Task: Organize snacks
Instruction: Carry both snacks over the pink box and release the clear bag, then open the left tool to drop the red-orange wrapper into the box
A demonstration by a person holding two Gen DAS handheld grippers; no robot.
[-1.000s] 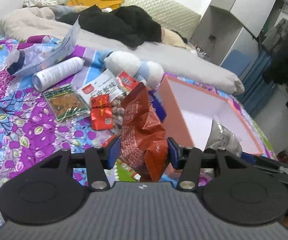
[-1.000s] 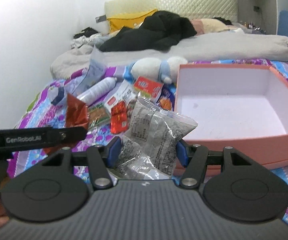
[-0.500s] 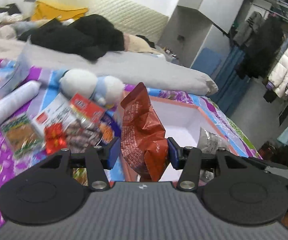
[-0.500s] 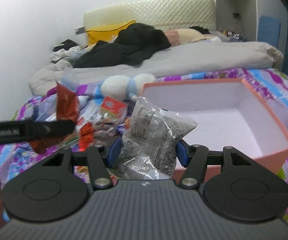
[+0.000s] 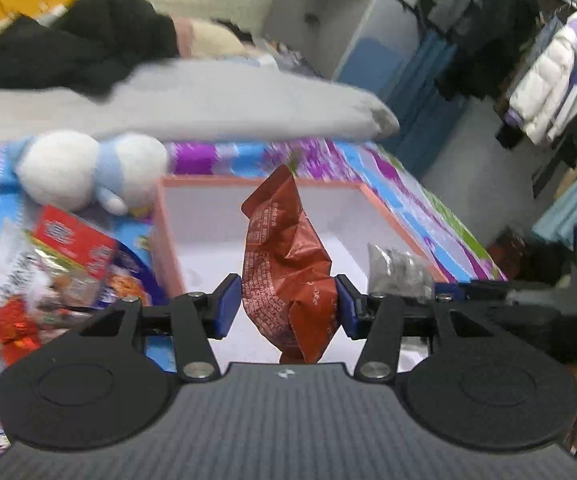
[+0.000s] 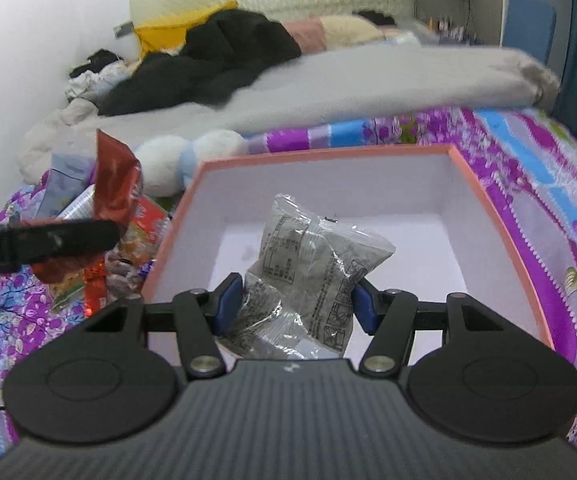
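- The bed (image 6: 528, 184) fills both views, its purple, blue and green flowered sheet spread under everything else.
- A grey duvet (image 6: 368, 80) lies across the bed beyond the sheet, with black clothing (image 6: 216, 64) heaped on it and a yellow cushion (image 6: 168, 32) behind.
- The pink box (image 6: 508, 240) sits open on the sheet, white inside; no packet can be seen lying on its floor.
- A white and pale-blue plush toy (image 5: 84, 168) lies just beyond the box's far left corner.
- A heap of loose snack packets (image 5: 64, 272) lies on the sheet to the left of the box, among them a flat red pack (image 5: 76, 244).
- The left gripper (image 5: 288, 306) has its blue pads pressed on either side of a crumpled red-brown snack bag (image 5: 288, 280), held upright with the box's left half behind it.
- The right gripper (image 6: 294, 306) is clamped about half-wide on a clear packet with grey printing (image 6: 312, 272), held over the box's near edge with the white floor behind it.
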